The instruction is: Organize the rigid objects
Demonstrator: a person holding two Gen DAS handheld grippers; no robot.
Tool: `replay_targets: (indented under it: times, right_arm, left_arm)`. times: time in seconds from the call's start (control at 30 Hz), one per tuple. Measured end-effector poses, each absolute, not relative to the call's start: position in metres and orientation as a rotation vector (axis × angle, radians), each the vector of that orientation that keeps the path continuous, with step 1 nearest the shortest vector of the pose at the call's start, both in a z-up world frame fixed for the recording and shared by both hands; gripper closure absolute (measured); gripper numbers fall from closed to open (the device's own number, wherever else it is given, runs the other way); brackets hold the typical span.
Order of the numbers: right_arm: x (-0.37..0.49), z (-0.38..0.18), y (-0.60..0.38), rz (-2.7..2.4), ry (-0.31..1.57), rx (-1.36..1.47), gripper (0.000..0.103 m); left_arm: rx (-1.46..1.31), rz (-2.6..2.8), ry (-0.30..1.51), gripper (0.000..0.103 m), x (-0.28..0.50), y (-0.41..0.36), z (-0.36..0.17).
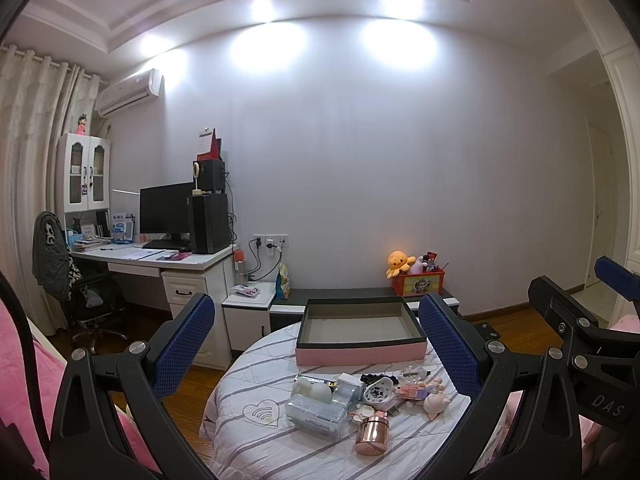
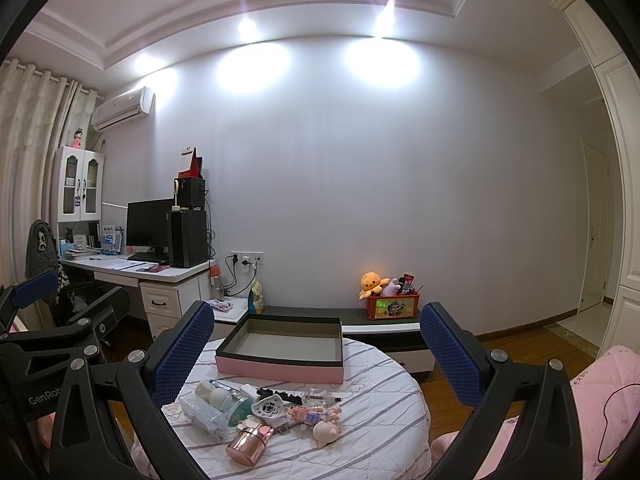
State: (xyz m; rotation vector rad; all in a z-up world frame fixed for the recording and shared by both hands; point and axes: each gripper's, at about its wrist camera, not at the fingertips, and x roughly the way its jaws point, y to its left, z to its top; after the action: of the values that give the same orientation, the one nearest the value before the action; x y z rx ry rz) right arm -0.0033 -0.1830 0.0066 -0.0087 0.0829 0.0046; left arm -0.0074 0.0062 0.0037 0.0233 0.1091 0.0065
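An empty pink box (image 1: 360, 354) with a dark rim and grey inside sits at the far side of a round table (image 1: 256, 448) with a striped cloth; it also shows in the right wrist view (image 2: 280, 368). In front of it lies a pile of small items: a rose-gold jar (image 1: 372, 434) (image 2: 250, 442), a clear plastic case (image 1: 316, 416), a white round gadget (image 2: 270, 408), a pink pig figure (image 2: 326, 430). My left gripper (image 1: 316, 344) is open and empty, above the table. My right gripper (image 2: 316, 352) is open and empty, beside it.
A pink bed (image 2: 592, 392) lies at the right and another pink cover (image 1: 24, 360) at the left. A desk with monitor (image 1: 166, 212) and an office chair (image 1: 86, 300) stand at the back left. A low bench with a red toy box (image 1: 418, 282) runs along the wall.
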Motion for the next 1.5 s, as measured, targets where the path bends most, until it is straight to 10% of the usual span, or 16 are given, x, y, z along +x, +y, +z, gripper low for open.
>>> replay_targets:
  times: [1.5]
  right_arm:
    - [-0.005, 0.0069, -0.1818, 0.006, 0.078, -0.012, 0.0]
  left_arm:
    - [0.021, 0.009, 0.108, 0.0, -0.0065, 0.0037, 0.0057]
